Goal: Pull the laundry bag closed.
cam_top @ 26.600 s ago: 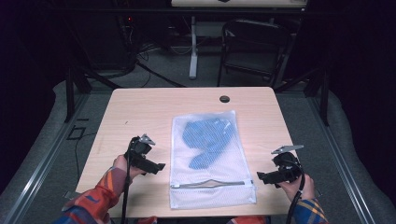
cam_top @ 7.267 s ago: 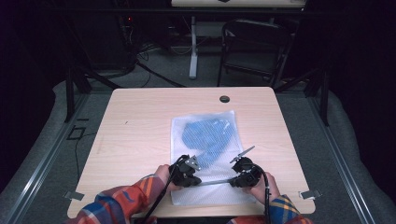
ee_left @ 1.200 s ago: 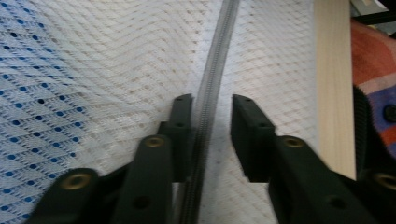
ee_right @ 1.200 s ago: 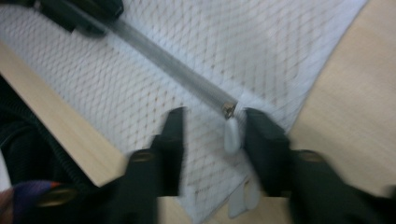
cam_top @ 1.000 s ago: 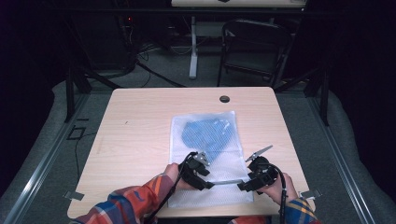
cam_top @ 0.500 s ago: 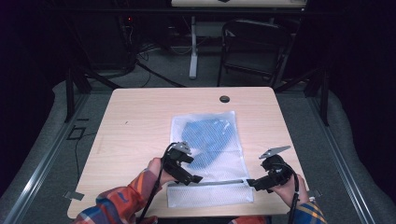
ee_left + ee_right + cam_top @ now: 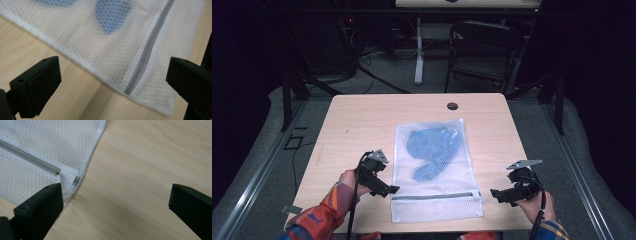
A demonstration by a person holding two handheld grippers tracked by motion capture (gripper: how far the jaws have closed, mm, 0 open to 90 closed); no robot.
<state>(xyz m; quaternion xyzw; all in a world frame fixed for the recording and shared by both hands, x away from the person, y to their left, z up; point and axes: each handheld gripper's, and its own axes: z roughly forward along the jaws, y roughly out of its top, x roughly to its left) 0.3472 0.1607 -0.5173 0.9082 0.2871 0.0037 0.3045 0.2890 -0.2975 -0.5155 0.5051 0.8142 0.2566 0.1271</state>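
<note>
Bag: a white mesh bag lies flat on the table, long side running away from the person, near edge close to the table's front. Lying flat keeps the zip line straight and reachable from both ends.
Contents: a blue cloth shows through the mesh in the far half, clear of the zip, so it would not likely snag there.
Zip: a grey strip across the near end; it looks shut along its length. In the right gripper view its end and a small metal piece, probably the pull, sit at the bag's right edge.
Left gripper: held low just beside the bag's left edge at the zip's end; fingers wide apart, holding nothing, the bag corner between them in its own view. A spot to pin the bag if needed, I judge.
Right gripper: near the bag's right edge but apart from it, over bare table; fingers wide, empty.
Stage: with both grippers free and the zip shut, the closing appears finished.
</note>
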